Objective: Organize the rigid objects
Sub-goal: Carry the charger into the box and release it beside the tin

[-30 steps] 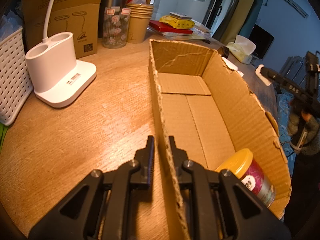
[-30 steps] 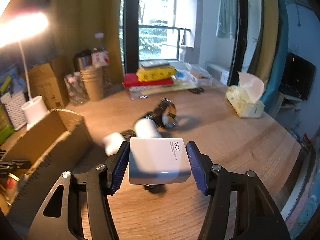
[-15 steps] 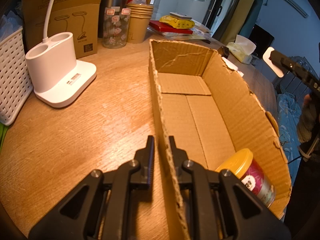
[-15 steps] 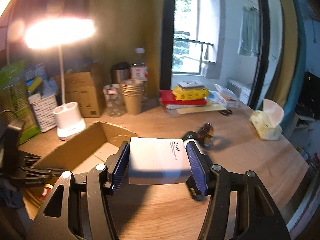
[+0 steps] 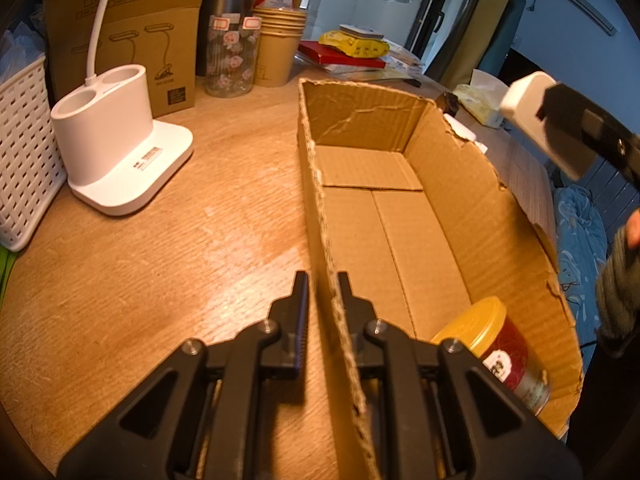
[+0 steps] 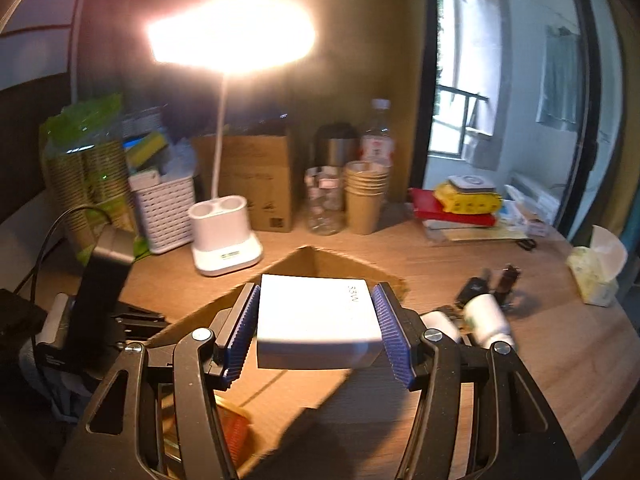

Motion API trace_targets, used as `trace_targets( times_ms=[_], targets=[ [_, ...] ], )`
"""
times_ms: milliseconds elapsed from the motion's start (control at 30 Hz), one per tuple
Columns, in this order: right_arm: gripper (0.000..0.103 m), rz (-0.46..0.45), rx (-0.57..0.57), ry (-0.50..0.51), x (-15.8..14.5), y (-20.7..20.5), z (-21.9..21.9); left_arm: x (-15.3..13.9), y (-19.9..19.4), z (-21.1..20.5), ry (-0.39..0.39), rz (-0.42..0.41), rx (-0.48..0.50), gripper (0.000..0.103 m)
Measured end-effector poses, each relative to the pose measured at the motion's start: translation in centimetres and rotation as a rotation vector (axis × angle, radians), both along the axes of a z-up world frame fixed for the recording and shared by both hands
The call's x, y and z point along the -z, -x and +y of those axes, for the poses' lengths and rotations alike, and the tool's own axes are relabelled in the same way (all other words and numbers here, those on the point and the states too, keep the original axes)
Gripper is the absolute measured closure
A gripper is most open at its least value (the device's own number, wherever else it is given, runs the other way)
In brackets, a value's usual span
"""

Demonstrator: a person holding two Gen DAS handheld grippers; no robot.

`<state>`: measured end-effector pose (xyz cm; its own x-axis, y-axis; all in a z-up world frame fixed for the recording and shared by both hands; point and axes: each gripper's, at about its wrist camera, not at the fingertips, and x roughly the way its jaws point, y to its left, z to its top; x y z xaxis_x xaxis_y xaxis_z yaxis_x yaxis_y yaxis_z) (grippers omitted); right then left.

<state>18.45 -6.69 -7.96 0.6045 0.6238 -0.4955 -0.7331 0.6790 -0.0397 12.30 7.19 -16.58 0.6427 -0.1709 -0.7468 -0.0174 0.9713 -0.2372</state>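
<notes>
Charger (image 6: 316, 326), a flat white block, sat pinched between the right claw's (image 6: 316, 334) blue pads, carried above the cardboard box (image 5: 472, 208) and probably over its right wall. Nearer, the left claw (image 5: 322, 280) was pressed together on the box's left wall. A yellow-lidded can (image 5: 504, 350) lay in the near corner; the far floor was bare.

"33W" on white box (image 6: 316, 320)
</notes>
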Motion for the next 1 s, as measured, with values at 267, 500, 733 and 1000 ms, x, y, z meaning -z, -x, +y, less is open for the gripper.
trace_targets(
  times_ms=[267,500,733,1000],
  targets=[
    [0.042,0.027,-0.059,0.052,1.8,0.9,2.8,0.0,0.0,0.0,0.0,0.0,0.0,0.089],
    [0.042,0.07,-0.058,0.119,4.1,0.7,4.0,0.0,0.0,0.0,0.0,0.0,0.0,0.089],
    [0.042,0.08,-0.046,0.181,5.4,0.6,4.1,0.0,0.0,0.0,0.0,0.001,0.0,0.089],
    [0.042,0.082,-0.045,0.229,6.3,0.7,4.0,0.0,0.1,-0.1,0.0,0.0,0.0,0.089]
  ],
)
